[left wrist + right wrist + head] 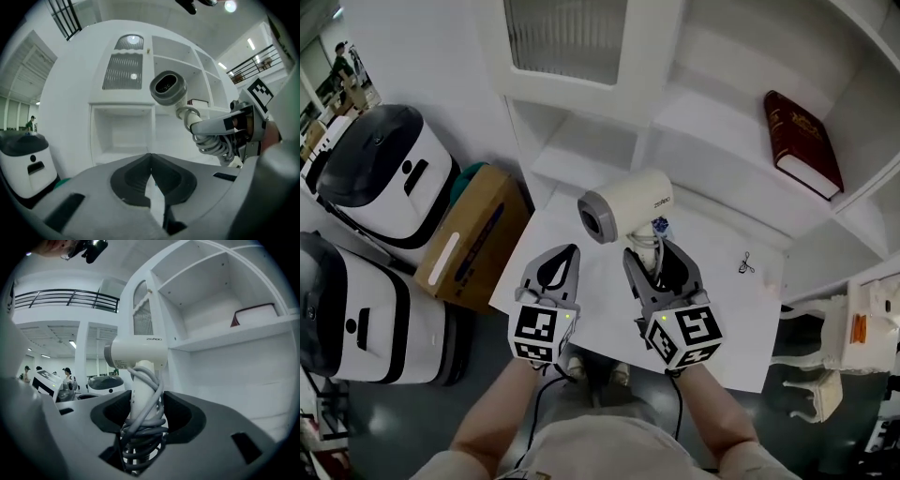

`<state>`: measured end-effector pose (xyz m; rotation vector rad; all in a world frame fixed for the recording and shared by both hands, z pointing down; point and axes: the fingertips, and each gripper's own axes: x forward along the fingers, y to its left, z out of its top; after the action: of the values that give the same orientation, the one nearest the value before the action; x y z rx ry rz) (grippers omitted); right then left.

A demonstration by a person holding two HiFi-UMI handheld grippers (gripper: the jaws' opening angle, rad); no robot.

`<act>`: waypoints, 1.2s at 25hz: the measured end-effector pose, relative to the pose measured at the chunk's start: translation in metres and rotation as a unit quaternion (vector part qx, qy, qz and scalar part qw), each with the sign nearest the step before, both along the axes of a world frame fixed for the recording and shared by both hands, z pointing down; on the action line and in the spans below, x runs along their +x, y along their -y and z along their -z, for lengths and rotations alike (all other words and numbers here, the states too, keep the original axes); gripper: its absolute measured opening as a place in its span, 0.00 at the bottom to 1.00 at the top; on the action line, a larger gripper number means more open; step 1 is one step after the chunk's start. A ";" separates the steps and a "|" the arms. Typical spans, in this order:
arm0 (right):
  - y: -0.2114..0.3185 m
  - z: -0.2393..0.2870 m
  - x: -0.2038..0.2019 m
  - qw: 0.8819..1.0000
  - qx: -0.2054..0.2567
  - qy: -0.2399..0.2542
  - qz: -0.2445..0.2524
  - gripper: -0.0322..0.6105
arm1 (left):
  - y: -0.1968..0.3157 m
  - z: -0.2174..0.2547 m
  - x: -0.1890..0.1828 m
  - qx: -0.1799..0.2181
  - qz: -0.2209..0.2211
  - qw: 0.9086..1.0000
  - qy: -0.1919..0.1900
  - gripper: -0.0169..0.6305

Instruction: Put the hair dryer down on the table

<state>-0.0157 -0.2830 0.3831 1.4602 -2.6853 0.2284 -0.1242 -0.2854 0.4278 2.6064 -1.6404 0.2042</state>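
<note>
Clamped in the right gripper [140, 414] by the handle [139, 380]: dryer [623, 208], upright, with cord [143, 430] wound round the handle. Seems to hang above the table [736, 323], not touching it. Just beside, left gripper [151, 161], jaws together, holding nothing.

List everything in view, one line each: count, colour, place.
hair dryer: 1, cream-white, grey cord wound round its handle, held upright over the table
table: 1, white, below the grippers
book: 1, dark red, on a shelf at right
shelf unit: 1, white, behind the table
cardboard box: 1, brown, on the floor left of the table
machines: 2, white and black, far left
chair: 1, white, right of the table
left hand-held gripper: 1, grey, shut, empty
right hand-held gripper: 1, grey, shut on the hair dryer's handle
</note>
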 end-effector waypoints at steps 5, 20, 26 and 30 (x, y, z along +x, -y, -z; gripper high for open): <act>0.026 -0.069 0.000 0.998 -0.059 -0.014 -0.020 0.39 | 0.021 -0.077 -0.008 -0.084 0.013 0.996 -0.021 0.05; 0.057 -0.283 0.011 0.967 -0.243 -0.052 -0.062 0.39 | 0.060 -0.253 0.001 -0.208 0.009 0.978 -0.009 0.05; 0.060 -0.340 0.018 0.945 -0.307 -0.087 -0.072 0.39 | 0.066 -0.286 0.003 -0.250 0.011 0.968 -0.009 0.05; 0.058 -0.365 0.023 0.931 -0.340 -0.111 -0.076 0.39 | 0.061 -0.304 0.006 -0.275 0.014 0.961 -0.007 0.05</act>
<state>0.0074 -0.3415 0.7486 1.3474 -1.9979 0.8463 -0.1184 -0.3462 0.7319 2.1560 -1.3627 0.5487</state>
